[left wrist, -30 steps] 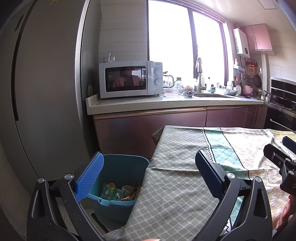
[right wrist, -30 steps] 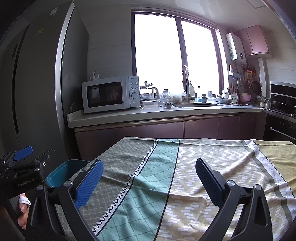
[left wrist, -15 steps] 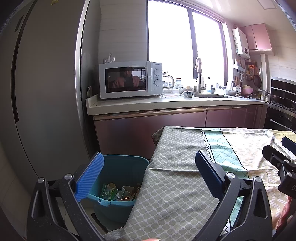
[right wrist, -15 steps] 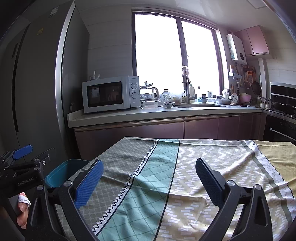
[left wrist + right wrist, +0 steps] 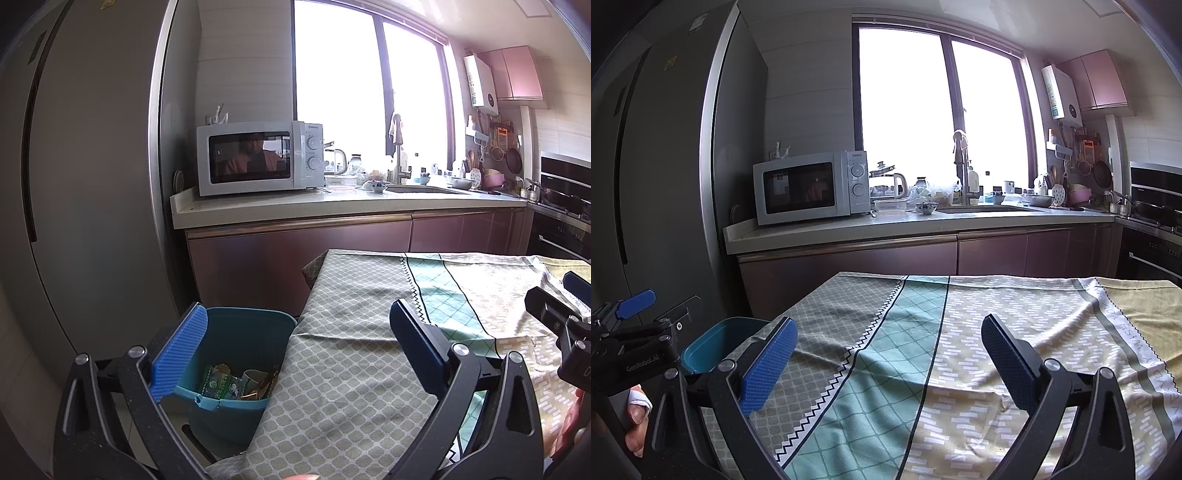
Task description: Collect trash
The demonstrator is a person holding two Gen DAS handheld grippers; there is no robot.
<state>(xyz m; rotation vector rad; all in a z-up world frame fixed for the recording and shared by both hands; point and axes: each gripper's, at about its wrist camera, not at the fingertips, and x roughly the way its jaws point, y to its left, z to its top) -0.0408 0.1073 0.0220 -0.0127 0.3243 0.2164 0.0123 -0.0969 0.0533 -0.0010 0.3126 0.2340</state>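
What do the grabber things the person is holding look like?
Each is a black, speckled plastic frame with silver bolts and two flat fingers with bumpy blue pads. The left gripper and right gripper look alike. The right wrist view shows white "GenRobot.AI" lettering on the left one's body.

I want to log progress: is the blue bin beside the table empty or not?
Not empty. The blue bin holds a green packet and a paper cup.

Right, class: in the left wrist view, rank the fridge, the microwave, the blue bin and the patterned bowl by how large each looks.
1. Fridge
2. Blue bin, though nearness to the camera inflates it
3. Microwave, not far behind the bin
4. Patterned bowl
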